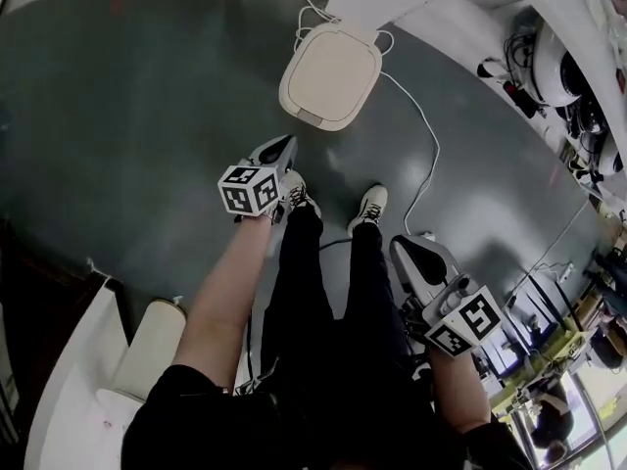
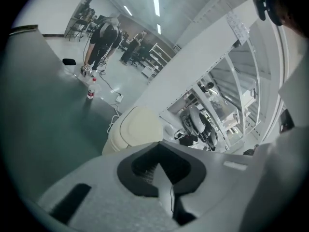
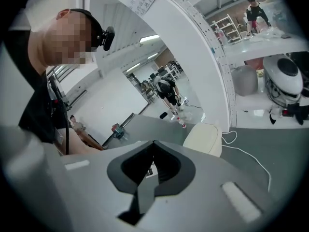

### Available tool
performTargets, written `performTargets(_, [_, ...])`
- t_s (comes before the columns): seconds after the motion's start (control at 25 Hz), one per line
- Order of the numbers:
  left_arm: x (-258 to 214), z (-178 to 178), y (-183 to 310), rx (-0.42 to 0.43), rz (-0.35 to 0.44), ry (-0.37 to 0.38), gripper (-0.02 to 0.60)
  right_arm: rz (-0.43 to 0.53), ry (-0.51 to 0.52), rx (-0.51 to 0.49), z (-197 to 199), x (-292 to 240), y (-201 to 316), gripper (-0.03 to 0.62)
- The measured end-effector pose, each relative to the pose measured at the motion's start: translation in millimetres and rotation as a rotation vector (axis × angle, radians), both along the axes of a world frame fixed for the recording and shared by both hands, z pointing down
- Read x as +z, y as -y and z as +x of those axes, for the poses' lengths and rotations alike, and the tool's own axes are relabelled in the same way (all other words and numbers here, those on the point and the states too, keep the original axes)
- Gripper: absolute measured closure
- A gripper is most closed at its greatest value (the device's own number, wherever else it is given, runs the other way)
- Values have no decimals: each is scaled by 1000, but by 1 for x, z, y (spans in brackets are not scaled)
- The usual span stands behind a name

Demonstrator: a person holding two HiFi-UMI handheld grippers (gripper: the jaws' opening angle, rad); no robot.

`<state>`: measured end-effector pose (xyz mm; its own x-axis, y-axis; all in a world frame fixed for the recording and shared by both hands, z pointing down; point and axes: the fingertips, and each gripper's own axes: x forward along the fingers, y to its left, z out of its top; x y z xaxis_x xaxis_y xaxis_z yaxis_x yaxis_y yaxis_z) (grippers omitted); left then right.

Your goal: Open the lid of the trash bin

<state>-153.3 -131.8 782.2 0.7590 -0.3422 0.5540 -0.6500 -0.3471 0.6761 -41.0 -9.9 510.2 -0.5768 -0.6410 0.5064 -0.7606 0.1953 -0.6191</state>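
- Cream rounded-square plastic trash bin (image 1: 331, 74) at upper centre of head view; lid down, opening not started
- Jaws together and empty on left gripper (image 1: 282, 147), centre, and right gripper (image 1: 409, 250), lower right; both apart from the bin

Cream trash bin (image 1: 331, 74), lid down, on dark floor (image 1: 127, 116); white cable (image 1: 423, 135) trails past it. Left gripper (image 1: 281, 149) points toward bin, apart from it. Right gripper (image 1: 413, 251) lower right, farther off. Person's shoes (image 1: 370, 207) between them.

I see bright ceiling lights (image 2: 156, 5) up top in the left gripper view. The dark floor (image 1: 137, 116) shines a bit. Corners bend and go black.
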Motion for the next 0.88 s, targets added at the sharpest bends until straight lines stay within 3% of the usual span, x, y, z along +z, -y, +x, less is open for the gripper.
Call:
performTargets(0.32, [80,8,7,-35,-66,21,578,-55,46,-11,-10,58,-8,585])
performTargets(0.6, [119,17,8,-65,-110,31,481,-97,72,-9,-8,90,-18,585])
performTargets(0.88, [142,22,10,-219,-222,-42,440,-120,92,-10,-7,102,-26,585])
